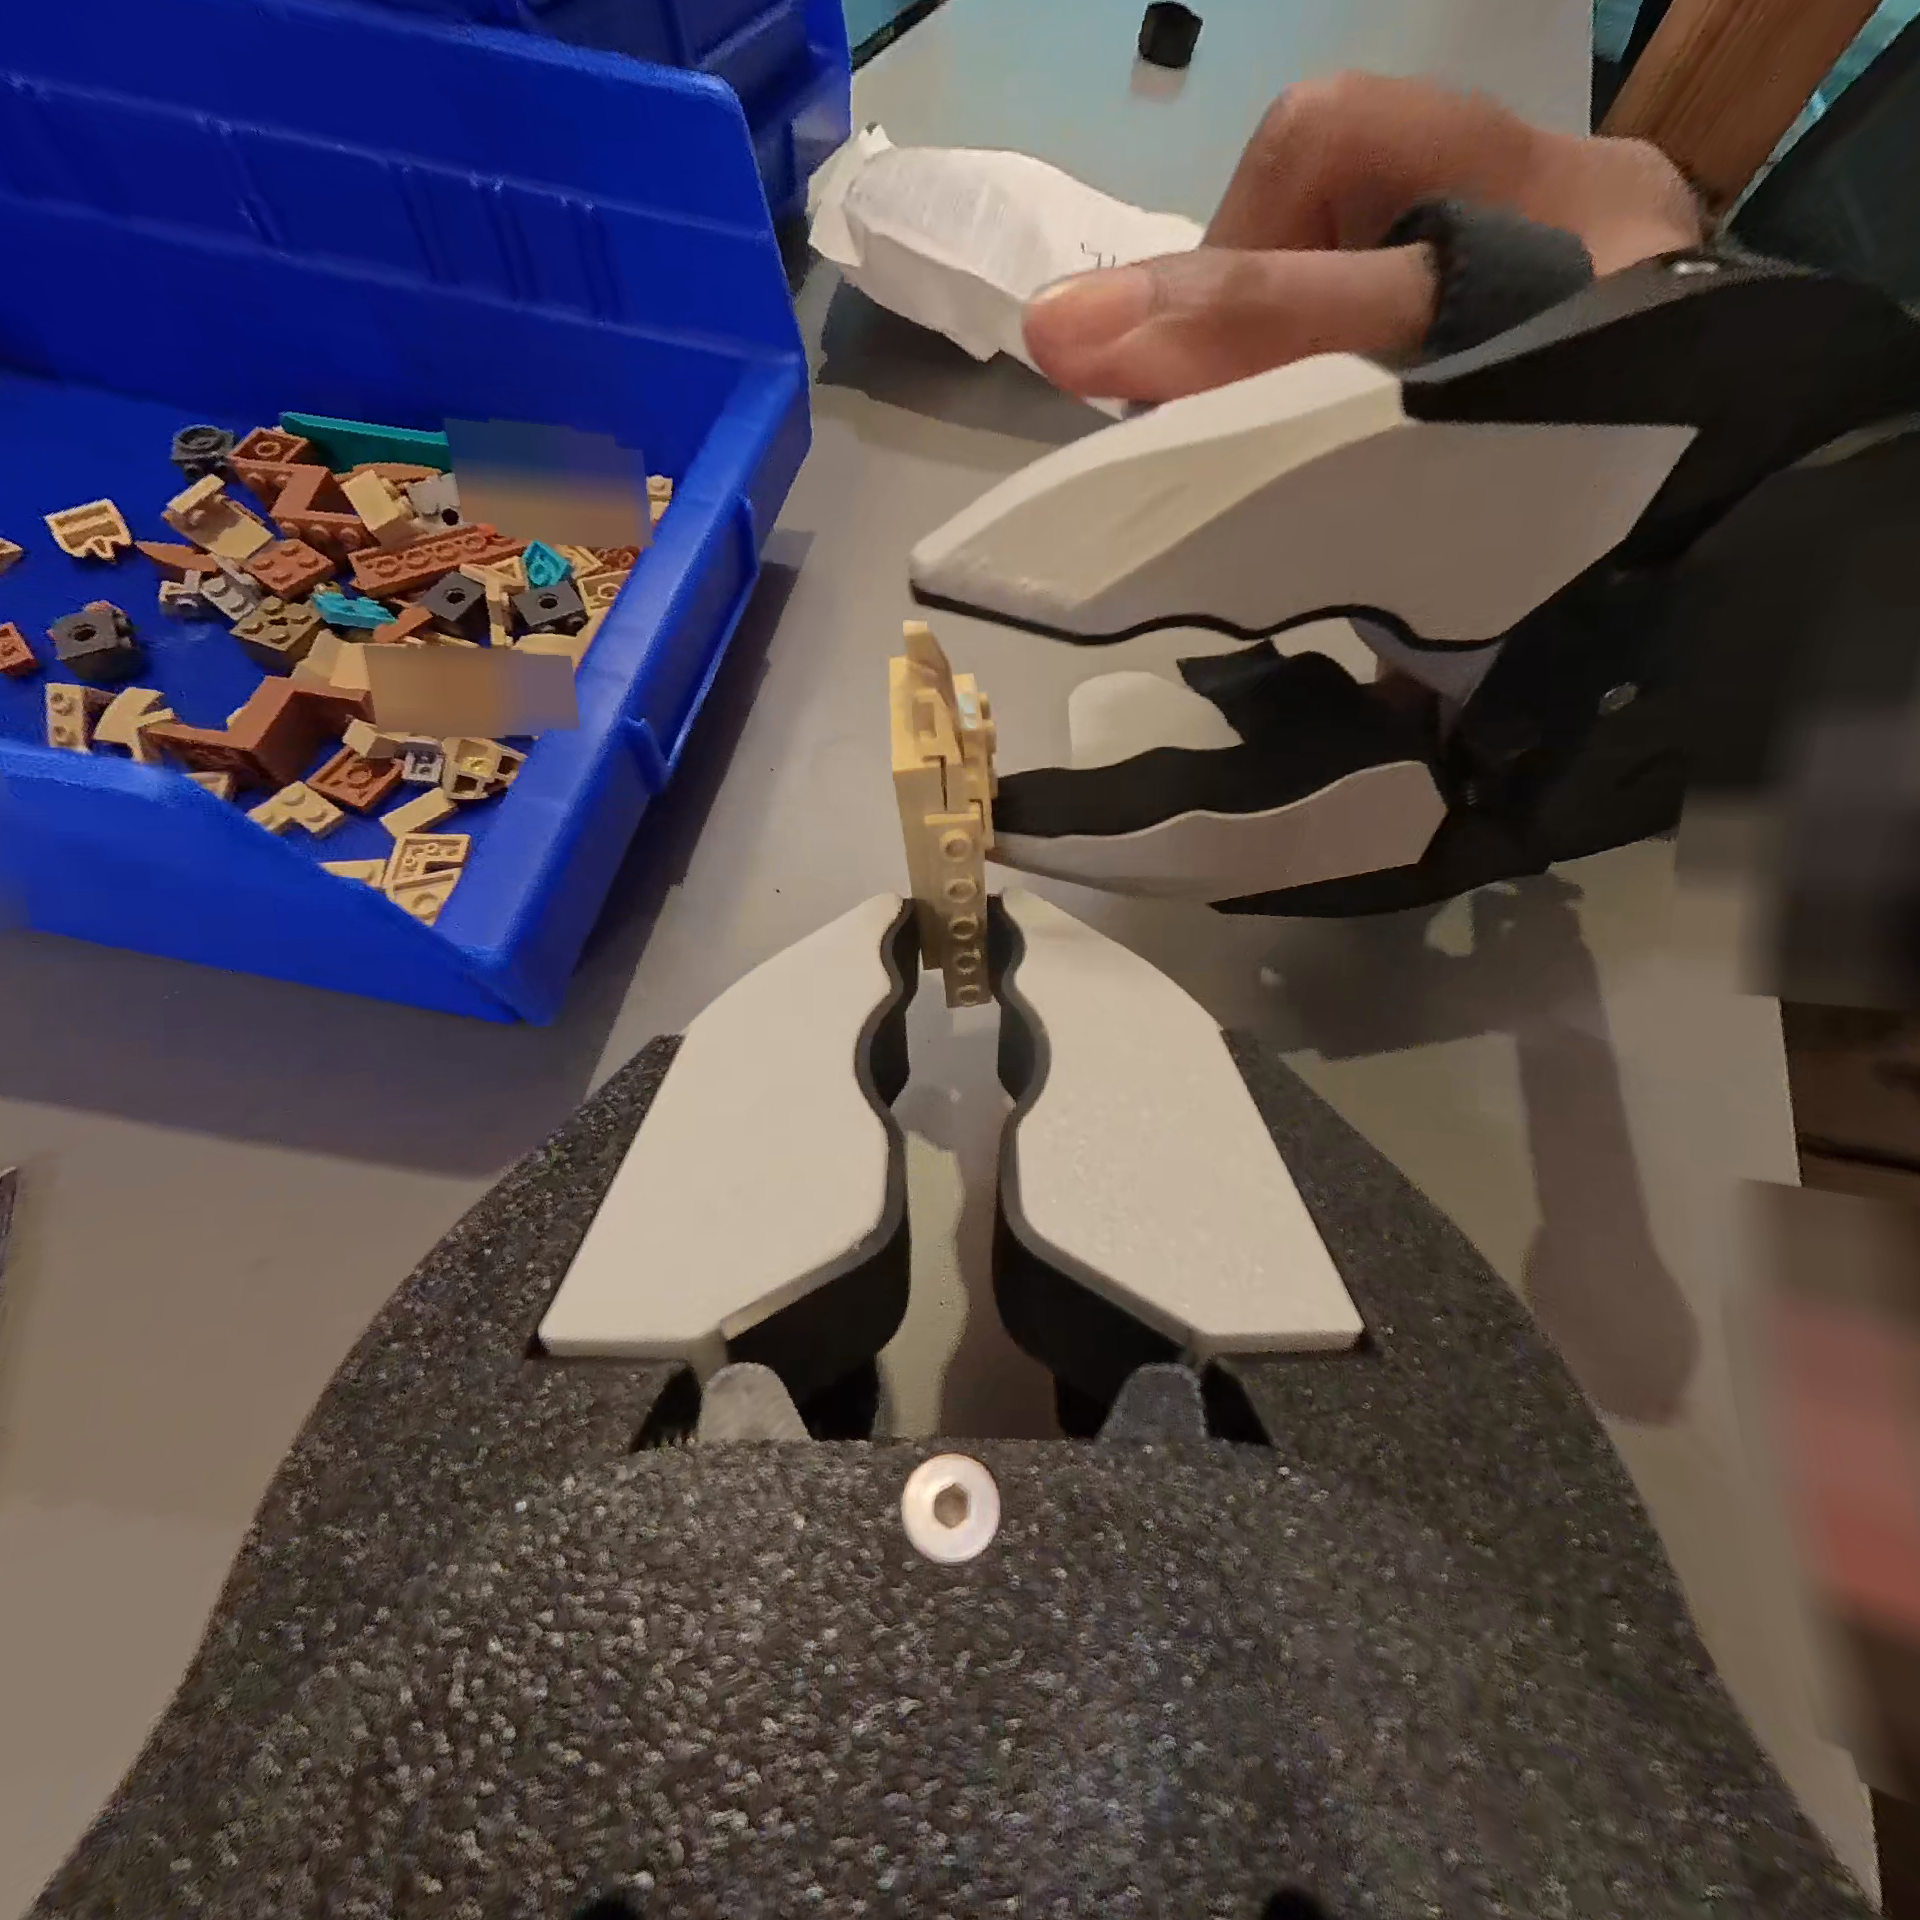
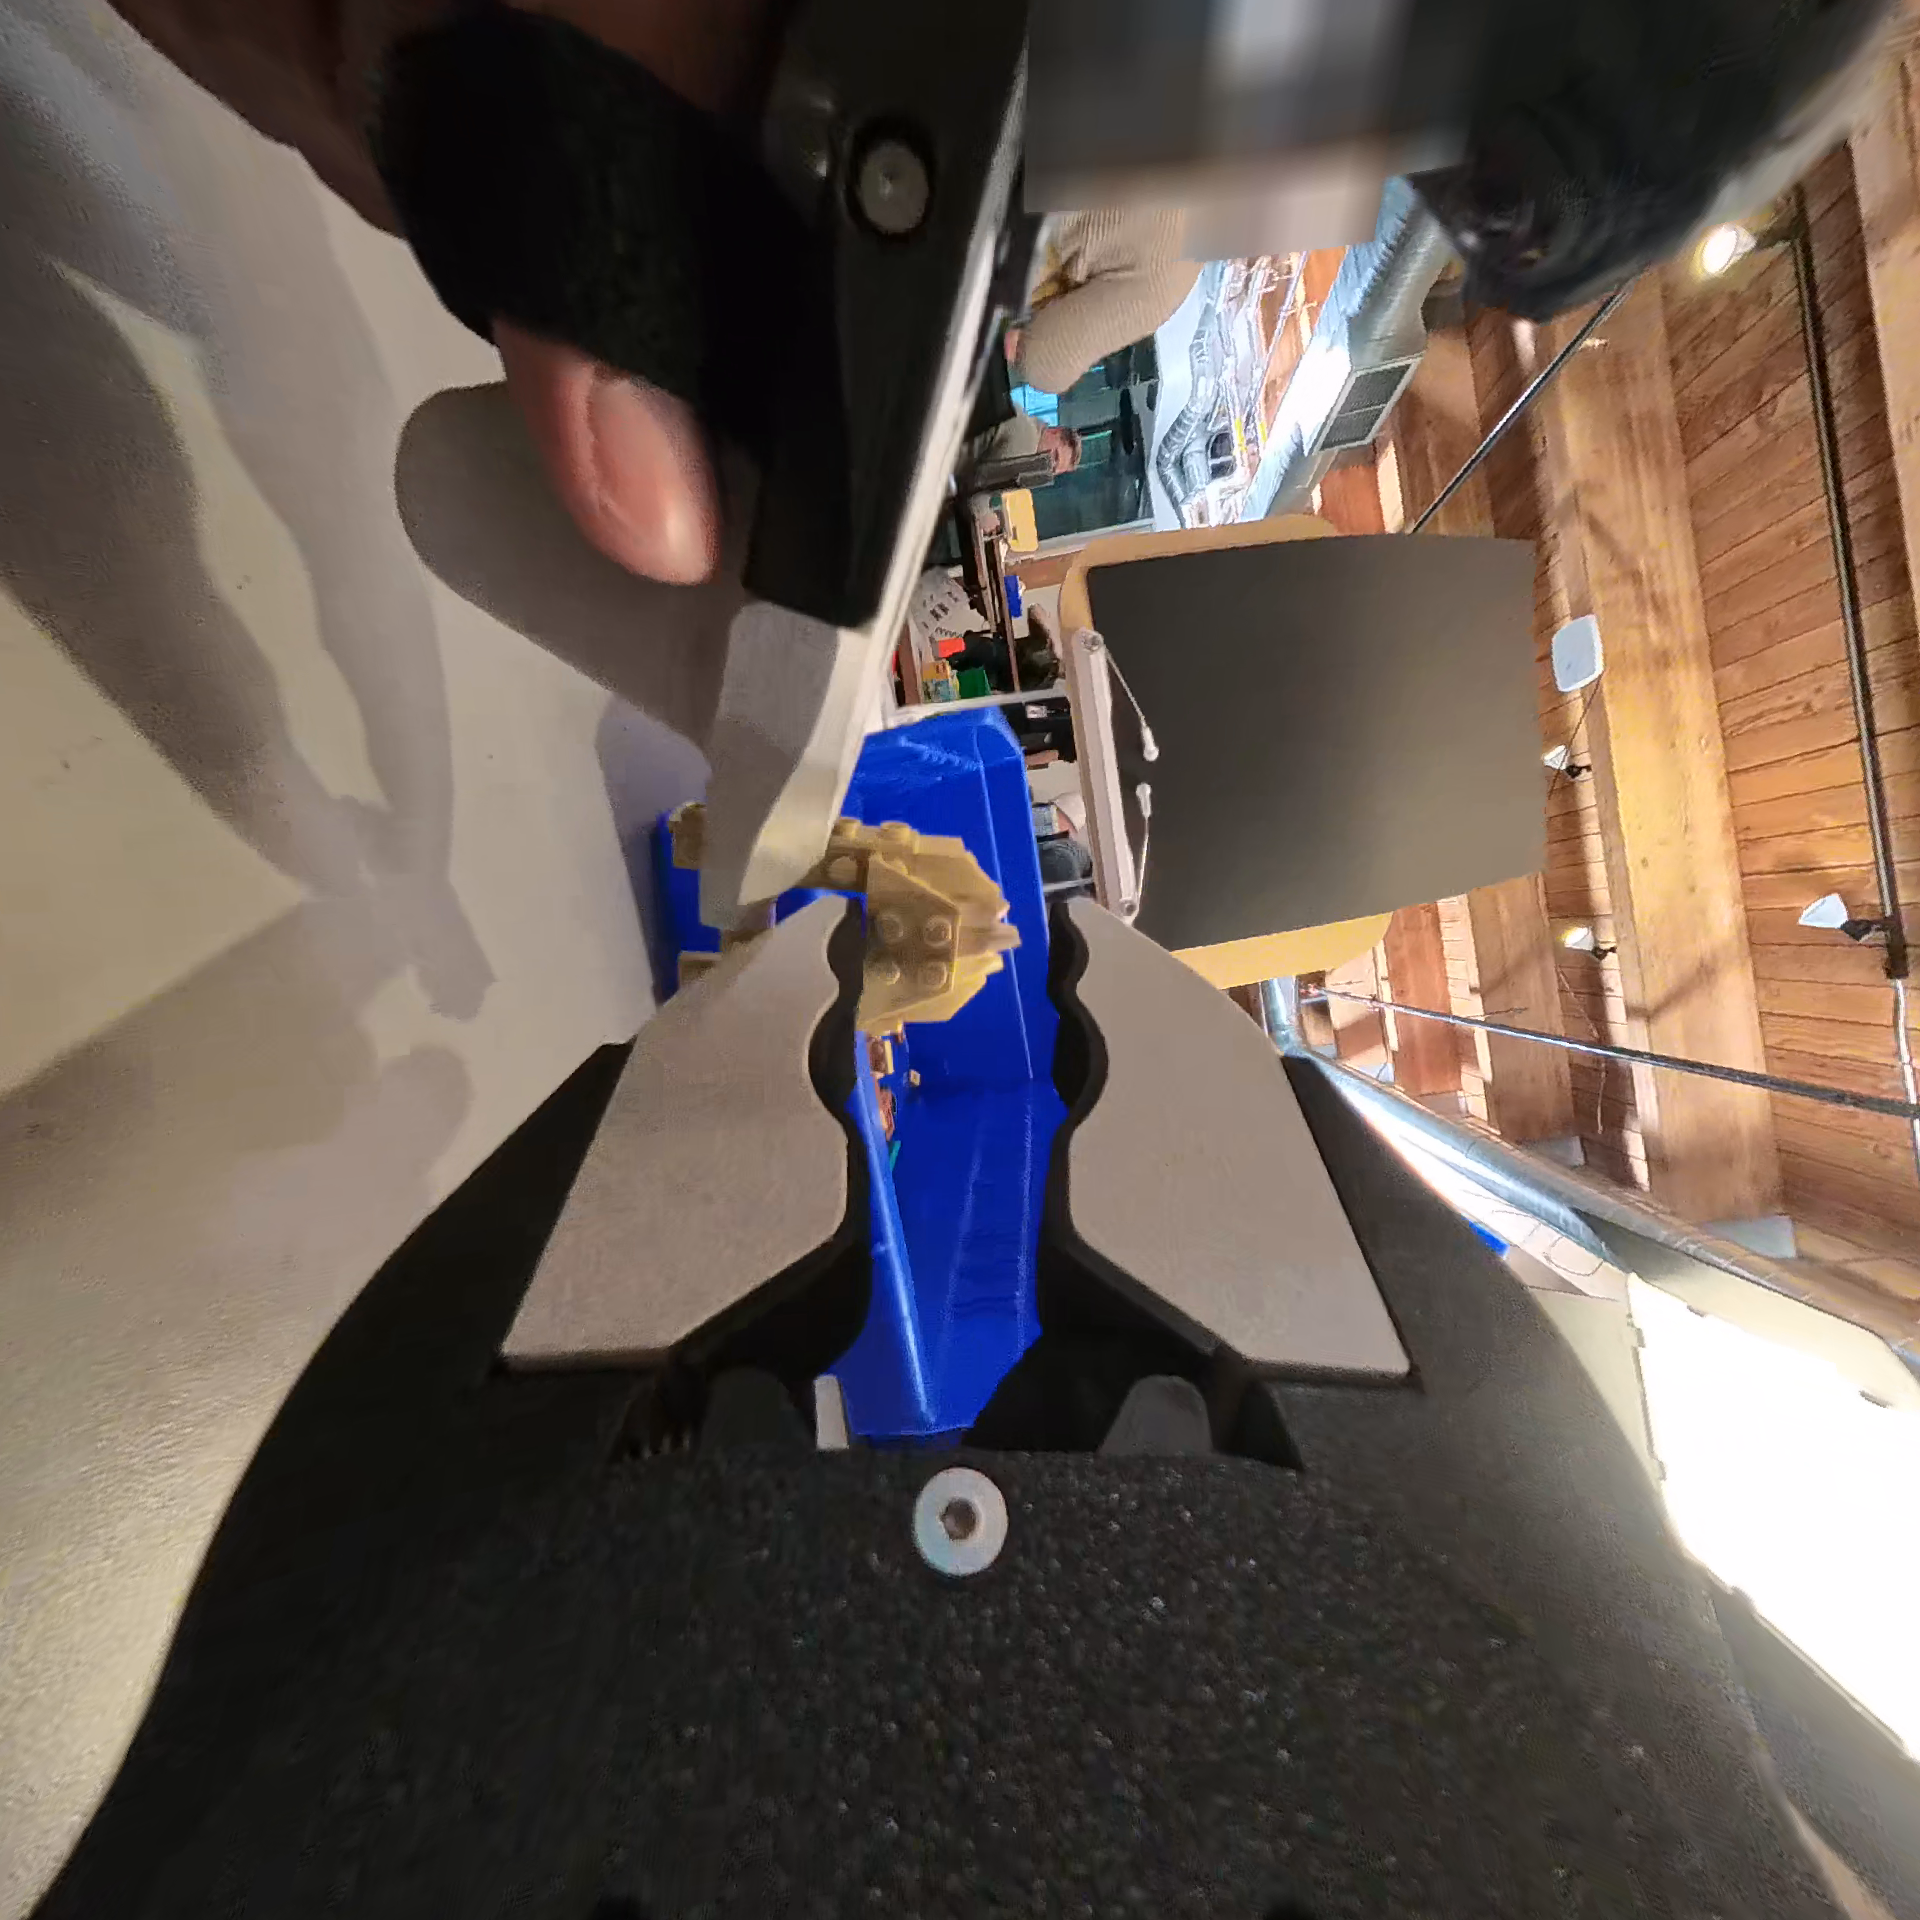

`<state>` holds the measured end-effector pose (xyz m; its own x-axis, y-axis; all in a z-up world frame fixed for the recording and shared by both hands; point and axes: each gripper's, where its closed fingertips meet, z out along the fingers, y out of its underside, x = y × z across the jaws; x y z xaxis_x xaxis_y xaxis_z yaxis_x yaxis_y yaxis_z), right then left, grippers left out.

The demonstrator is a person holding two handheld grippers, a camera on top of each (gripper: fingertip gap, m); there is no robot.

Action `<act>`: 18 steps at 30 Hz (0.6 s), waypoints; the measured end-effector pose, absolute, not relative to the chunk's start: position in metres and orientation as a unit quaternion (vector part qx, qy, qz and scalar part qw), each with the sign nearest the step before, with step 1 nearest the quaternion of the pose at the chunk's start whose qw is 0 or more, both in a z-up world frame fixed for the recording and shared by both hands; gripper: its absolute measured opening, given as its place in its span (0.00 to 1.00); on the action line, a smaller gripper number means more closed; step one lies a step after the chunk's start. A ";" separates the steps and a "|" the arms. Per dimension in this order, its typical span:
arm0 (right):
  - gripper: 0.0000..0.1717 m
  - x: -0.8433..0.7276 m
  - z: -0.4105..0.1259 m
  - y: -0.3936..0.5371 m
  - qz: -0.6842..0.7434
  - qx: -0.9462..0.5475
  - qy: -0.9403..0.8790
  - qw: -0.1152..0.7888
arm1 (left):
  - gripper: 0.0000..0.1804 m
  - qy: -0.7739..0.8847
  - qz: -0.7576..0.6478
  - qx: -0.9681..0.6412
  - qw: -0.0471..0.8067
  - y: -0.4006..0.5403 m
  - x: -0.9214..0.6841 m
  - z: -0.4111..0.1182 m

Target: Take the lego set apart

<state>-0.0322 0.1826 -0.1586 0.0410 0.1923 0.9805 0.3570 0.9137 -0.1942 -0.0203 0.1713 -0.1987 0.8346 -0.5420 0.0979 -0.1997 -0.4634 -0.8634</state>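
The small tan assembly of plastic building bricks (image 1: 951, 821) stands upright above the grey tabletop (image 1: 260, 1195), its long axis running straight up and away from the left gripper (image 1: 954, 935), whose two grey fingers are drawn narrow and press on the lower end of the studded strip from either side. The right gripper (image 1: 956, 717) comes in sideways from the right with its jaws spread wide: its lower finger (image 1: 1195, 842) touches the right face of the assembly about halfway up, while the upper finger (image 1: 1143, 509) stands clear above the top, so it grips nothing. The right gripper's own view shows the assembly lying against one pad with open space before the other. To the left, well apart, sits a blue plastic bin (image 1: 665, 831) of loose brown, tan and teal bricks (image 1: 312, 644); crumpled white paper (image 1: 966, 239) lies behind.
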 end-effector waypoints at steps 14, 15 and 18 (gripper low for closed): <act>0.16 -0.033 -0.173 0.180 -0.062 -0.199 -0.731 0.650 | 0.07 0.288 -0.062 -0.840 0.455 0.174 -0.026 -0.209; 0.16 -0.032 -0.174 0.180 -0.056 -0.202 -0.734 0.646 | 0.07 0.291 -0.058 -0.840 0.454 0.174 -0.026 -0.210; 0.16 -0.031 -0.176 0.179 -0.041 -0.206 -0.743 0.635 | 0.07 0.301 -0.042 -0.840 0.449 0.174 -0.026 -0.212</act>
